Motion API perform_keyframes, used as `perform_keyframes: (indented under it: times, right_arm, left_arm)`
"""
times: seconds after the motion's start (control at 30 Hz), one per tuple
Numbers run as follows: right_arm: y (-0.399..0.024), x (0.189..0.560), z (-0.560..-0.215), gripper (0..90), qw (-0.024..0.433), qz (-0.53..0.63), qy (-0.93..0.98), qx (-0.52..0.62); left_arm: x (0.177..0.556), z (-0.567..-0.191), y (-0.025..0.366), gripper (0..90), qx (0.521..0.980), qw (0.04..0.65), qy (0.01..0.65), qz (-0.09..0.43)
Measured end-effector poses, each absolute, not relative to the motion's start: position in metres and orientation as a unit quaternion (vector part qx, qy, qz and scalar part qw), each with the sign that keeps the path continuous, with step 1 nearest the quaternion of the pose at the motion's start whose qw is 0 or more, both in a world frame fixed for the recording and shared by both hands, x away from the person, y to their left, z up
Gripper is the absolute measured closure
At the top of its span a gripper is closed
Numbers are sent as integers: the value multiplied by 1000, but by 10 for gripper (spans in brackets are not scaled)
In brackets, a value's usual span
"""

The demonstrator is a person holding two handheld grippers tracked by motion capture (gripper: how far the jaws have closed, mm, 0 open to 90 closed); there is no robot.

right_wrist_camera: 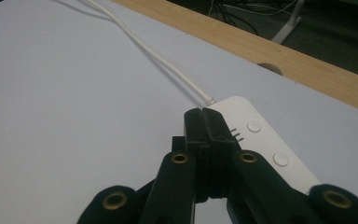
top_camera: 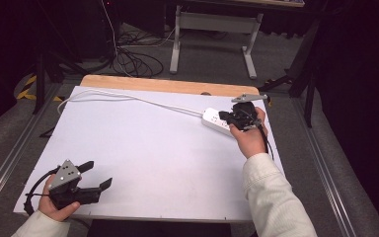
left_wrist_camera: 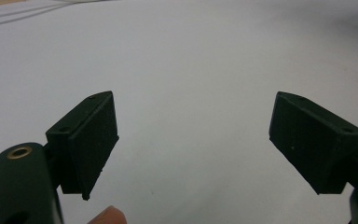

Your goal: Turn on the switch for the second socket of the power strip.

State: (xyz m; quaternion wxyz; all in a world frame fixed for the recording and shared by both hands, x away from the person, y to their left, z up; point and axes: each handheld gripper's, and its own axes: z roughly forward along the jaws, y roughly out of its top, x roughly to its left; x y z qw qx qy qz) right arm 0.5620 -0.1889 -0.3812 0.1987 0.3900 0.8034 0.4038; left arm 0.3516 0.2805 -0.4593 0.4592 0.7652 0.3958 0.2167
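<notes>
A white power strip (top_camera: 212,120) lies at the table's far right, and its white cable (top_camera: 128,96) runs off to the far left corner. My right gripper (top_camera: 222,116) is over the strip, shut. In the right gripper view its jaws (right_wrist_camera: 203,122) are pressed together with nothing between them, tips at the cable end of the power strip (right_wrist_camera: 265,140), beside two round buttons. My left gripper (top_camera: 97,174) hovers near the front left corner, open. In the left gripper view (left_wrist_camera: 193,135) its jaws stand wide apart over bare white tabletop.
The white sheet (top_camera: 153,148) covers a wooden table whose bare far edge (top_camera: 168,85) shows a round hole. Beyond it are floor cables (top_camera: 133,61), white table legs (top_camera: 177,44) and dark stands on both sides. A fingertip (left_wrist_camera: 109,215) shows below the left jaw.
</notes>
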Motion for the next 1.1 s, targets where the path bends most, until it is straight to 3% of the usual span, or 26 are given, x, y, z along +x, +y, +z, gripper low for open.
perform_keyframes:
  times: [0.4,1.1]
  right_arm:
    - [-194,591,-402,900,250,375,800,395]
    - [-204,618,-429,900,244,349,796,430]
  left_arm:
    - [351,-460,282,163,765,458,397,219]
    - [353,-461,281,166,766,453,400,221]
